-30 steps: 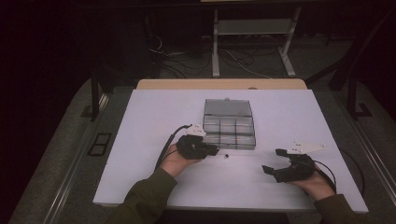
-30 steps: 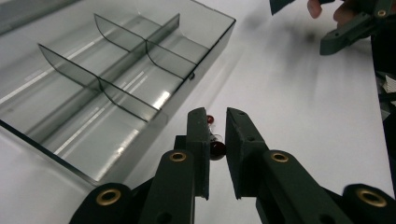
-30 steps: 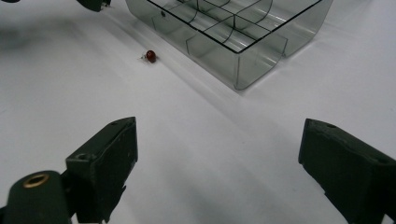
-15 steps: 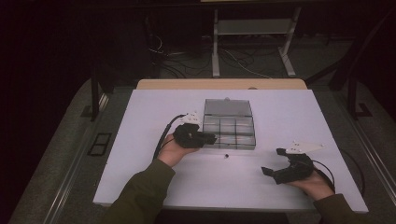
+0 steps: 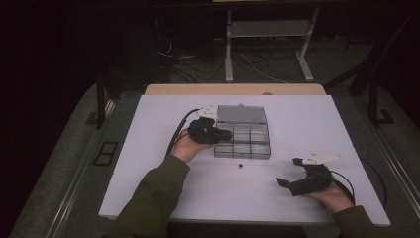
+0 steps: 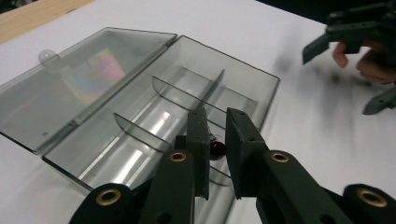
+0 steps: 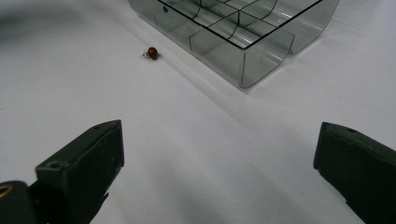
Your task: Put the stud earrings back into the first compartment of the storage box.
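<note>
Red bead [image 6: 216, 148] pinched between left gripper [image 6: 218, 133] jaws, above compartment box [image 6: 243, 77]

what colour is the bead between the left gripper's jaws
Dark red bead, clearest in the left gripper view.

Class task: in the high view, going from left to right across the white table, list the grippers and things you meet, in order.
Left gripper → clear compartment box → right gripper. The small dark bead lies in front of the box, so it is left out.
</note>
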